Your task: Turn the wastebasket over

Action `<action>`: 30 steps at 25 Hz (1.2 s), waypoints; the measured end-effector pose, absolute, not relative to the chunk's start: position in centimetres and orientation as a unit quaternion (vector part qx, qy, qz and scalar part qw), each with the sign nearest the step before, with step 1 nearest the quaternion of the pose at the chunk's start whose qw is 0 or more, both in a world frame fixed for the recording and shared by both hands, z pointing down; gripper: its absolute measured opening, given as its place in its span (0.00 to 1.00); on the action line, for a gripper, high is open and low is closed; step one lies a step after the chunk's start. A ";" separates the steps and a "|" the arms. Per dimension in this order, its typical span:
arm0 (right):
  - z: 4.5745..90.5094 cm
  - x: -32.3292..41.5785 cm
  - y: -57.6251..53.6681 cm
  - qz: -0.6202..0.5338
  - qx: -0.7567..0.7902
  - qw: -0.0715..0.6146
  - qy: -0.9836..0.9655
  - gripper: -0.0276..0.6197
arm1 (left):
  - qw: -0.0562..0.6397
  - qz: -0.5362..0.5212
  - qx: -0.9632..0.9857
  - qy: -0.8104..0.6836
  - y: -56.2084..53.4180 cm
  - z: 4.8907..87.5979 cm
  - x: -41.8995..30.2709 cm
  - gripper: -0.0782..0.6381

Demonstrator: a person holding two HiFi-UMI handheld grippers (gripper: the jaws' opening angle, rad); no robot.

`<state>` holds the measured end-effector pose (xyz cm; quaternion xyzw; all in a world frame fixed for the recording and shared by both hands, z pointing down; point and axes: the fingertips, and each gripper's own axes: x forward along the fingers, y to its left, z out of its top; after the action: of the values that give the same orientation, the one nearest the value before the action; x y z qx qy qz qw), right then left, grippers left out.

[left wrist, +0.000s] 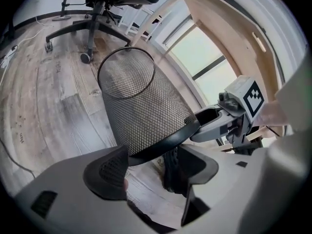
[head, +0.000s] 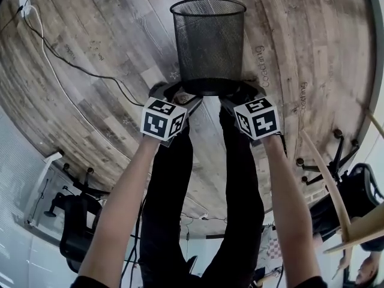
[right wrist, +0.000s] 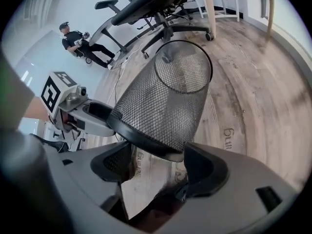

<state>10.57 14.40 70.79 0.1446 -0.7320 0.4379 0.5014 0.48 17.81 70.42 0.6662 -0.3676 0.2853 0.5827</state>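
Note:
A black wire-mesh wastebasket (head: 208, 47) stands on the wood floor, thin-ringed end up and thick black band at the bottom. My left gripper (head: 177, 95) reaches the band's left side and my right gripper (head: 241, 95) its right side. In the left gripper view the wastebasket (left wrist: 141, 106) leans away, and the left gripper (left wrist: 151, 167) stands wide open with the band just beyond its fingertips. In the right gripper view the right gripper (right wrist: 161, 162) is also spread, the band of the wastebasket (right wrist: 170, 101) lying between its tips without being pinched.
A cable (head: 72, 62) runs over the floor at the left. Office chairs (head: 75, 221) stand behind at the left and another chair (head: 354, 191) at the right, with pale wooden bars (head: 327, 179). A distant person (right wrist: 78, 40) sits by a wall. My black trouser legs (head: 180, 191) are below.

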 end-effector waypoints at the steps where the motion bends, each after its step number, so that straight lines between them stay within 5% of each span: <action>1: 71.2 10.5 14.6 0.434 0.145 0.504 -0.733 0.55 | 0.581 0.287 0.666 -0.368 18.0 70.9 0.4 0.55; 30: 76.6 9.7 17.8 0.364 0.144 0.537 -0.747 0.55 | 0.520 0.390 0.685 -0.329 21.5 77.8 -0.2 0.57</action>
<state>9.72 17.83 76.58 0.1437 -0.7469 0.3643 0.5374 -0.19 21.48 77.80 0.6848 -0.3292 0.3898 0.5203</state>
